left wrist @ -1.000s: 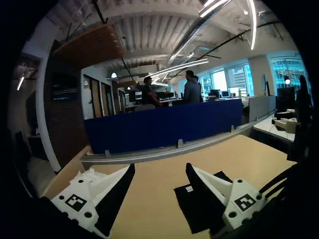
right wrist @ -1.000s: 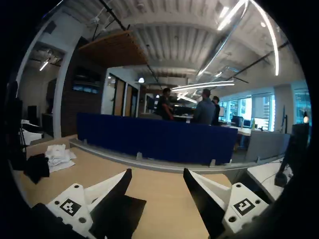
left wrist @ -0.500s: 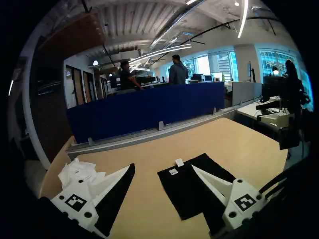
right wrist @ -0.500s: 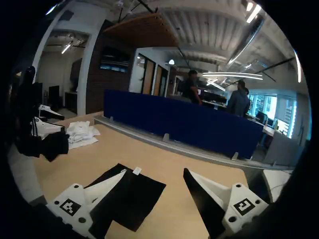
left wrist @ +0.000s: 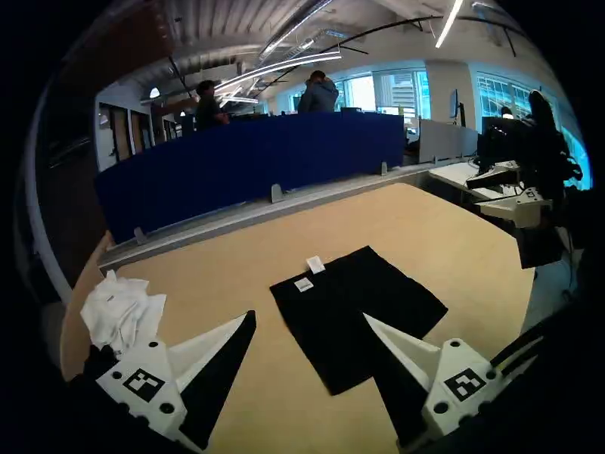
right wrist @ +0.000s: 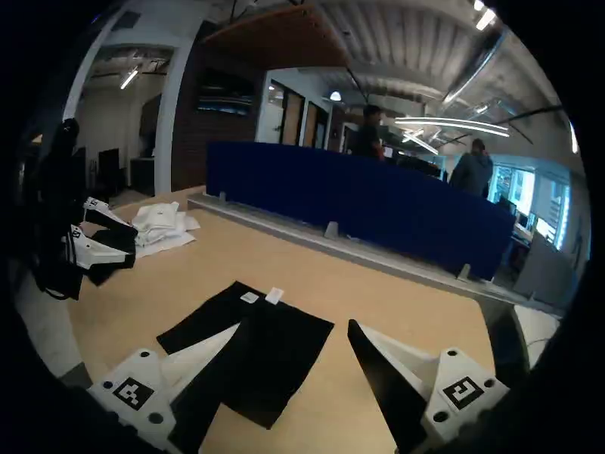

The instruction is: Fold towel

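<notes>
**Limp black towel, flat and waiting for a corner pinch**

The black towel lies spread flat on the wooden surface, just ahead of both tools. It looks thin, light and limp, so it should drape and slide rather than hold its shape. I judge the near corners the best hold, one per side. The left tongs and the right tongs are spread, holding nothing. Two small white tags sit at its far edge; any print is too small to read.

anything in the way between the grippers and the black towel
Nothing visible. The black towel lies flat on the table ahead of the left gripper and right gripper, both open; the white cloths sit off to the side, apart from it.
</notes>
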